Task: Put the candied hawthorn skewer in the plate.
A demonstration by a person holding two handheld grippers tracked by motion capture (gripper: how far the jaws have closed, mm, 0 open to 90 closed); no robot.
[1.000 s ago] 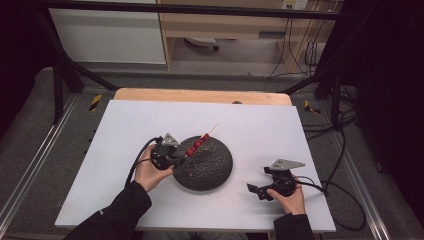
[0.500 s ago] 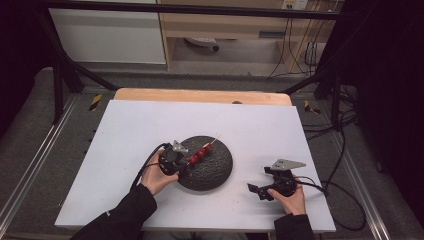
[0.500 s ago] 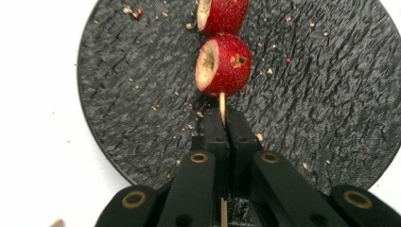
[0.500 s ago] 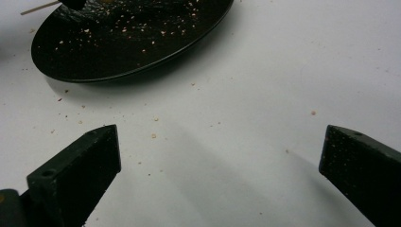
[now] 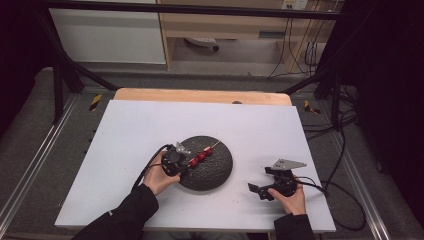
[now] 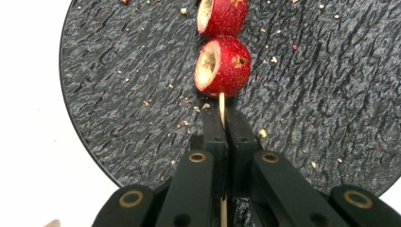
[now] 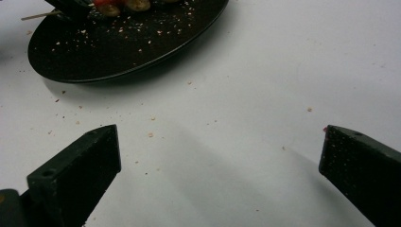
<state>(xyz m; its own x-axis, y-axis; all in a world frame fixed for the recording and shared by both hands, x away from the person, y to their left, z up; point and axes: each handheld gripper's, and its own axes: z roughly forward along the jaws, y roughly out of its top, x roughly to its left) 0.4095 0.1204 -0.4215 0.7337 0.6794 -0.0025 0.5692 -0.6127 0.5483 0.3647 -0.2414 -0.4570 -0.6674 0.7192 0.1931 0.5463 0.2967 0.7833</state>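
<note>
White-topped table (image 5: 150, 125), a wooden edge showing at the far side; directly on it a round black textured plate (image 5: 212, 172) near the middle front, crumbs scattered around the plate.

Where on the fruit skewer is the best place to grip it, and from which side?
The bare stick end below the last fruit, from the plate's left rim along the skewer. The left claw is shut there on the thin stick; the fruit looks soft.
</note>
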